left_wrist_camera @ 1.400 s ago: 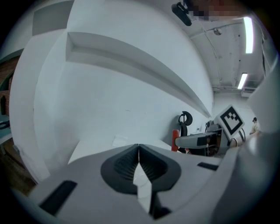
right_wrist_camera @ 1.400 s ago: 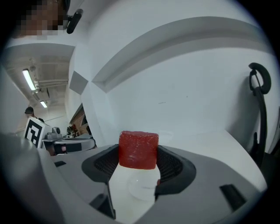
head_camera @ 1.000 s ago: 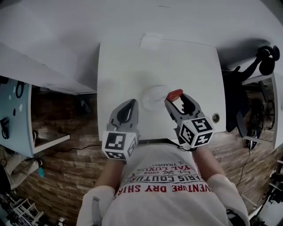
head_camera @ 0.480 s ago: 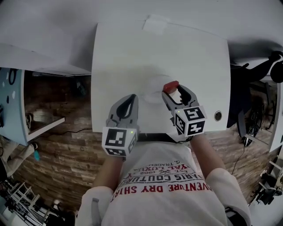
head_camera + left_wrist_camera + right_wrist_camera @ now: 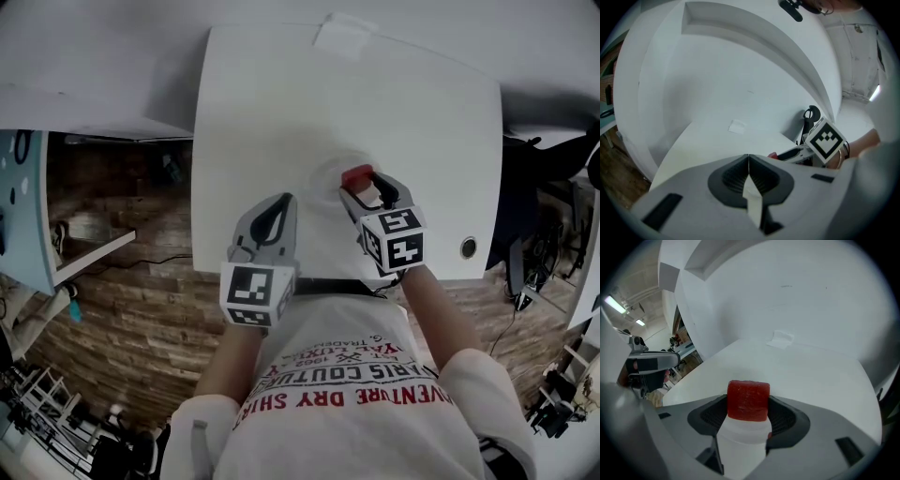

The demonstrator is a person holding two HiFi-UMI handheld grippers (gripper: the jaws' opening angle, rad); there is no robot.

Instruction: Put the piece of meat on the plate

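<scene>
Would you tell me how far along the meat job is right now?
Done: the meat is picked up, clamped in the right hand-held gripper. In hand: it appears held over the plate. Left: lower and release it. The left hand-held gripper is shut, empty.

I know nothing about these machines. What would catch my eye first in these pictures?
The red piece of meat stands out most against all the white, pinched in the right claw above the white table. Next comes the left claw, shut with nothing in it, beside the right one near the table's near edge.
</scene>
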